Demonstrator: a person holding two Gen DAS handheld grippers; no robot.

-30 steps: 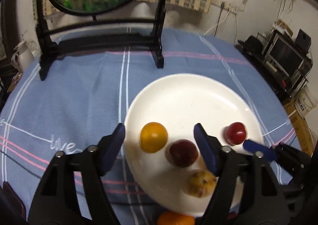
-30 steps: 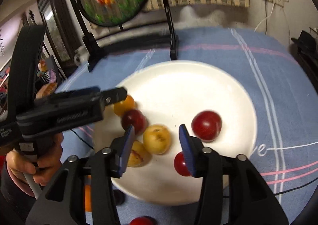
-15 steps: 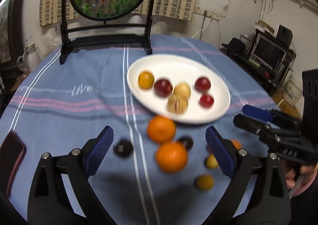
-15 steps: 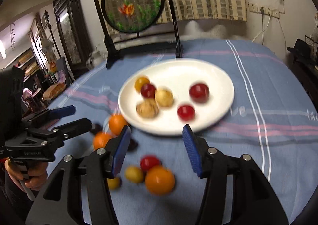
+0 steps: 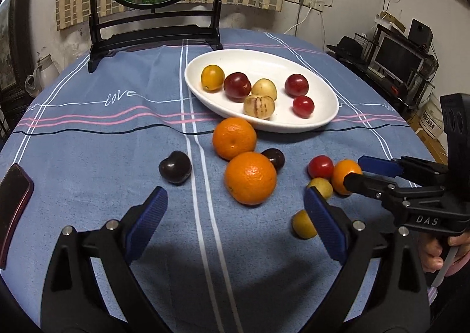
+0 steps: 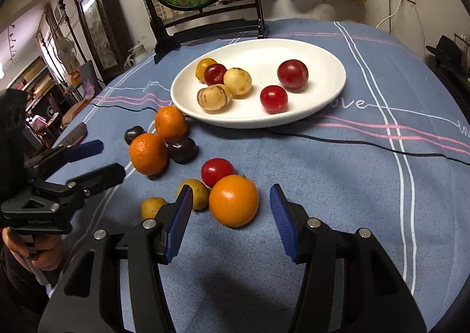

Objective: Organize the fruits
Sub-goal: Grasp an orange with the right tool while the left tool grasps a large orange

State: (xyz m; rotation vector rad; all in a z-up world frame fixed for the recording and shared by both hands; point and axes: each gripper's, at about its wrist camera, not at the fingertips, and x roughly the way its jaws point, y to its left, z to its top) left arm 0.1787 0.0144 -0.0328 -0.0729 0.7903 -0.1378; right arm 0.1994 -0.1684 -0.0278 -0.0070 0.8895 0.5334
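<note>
Right wrist view: your right gripper point(image 6: 232, 215) stands spread, the orange point(image 6: 234, 200) just ahead between the jaws. It's round, firm and likely to roll, so close across its middle (gently). Left gripper point(image 5: 235, 212) is spread too, another orange point(image 5: 250, 177) just ahead; the plate point(image 6: 332, 56) lies beyond.

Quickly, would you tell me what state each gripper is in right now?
Left gripper: open, holding nothing.
Right gripper: open, holding nothing, its fingers either side of an orange on the cloth.

White oval plate point(image 5: 323, 124) holding six small fruits, three oranges point(image 5: 250, 182) and small fruits loose nearby — on blue cloth
</note>
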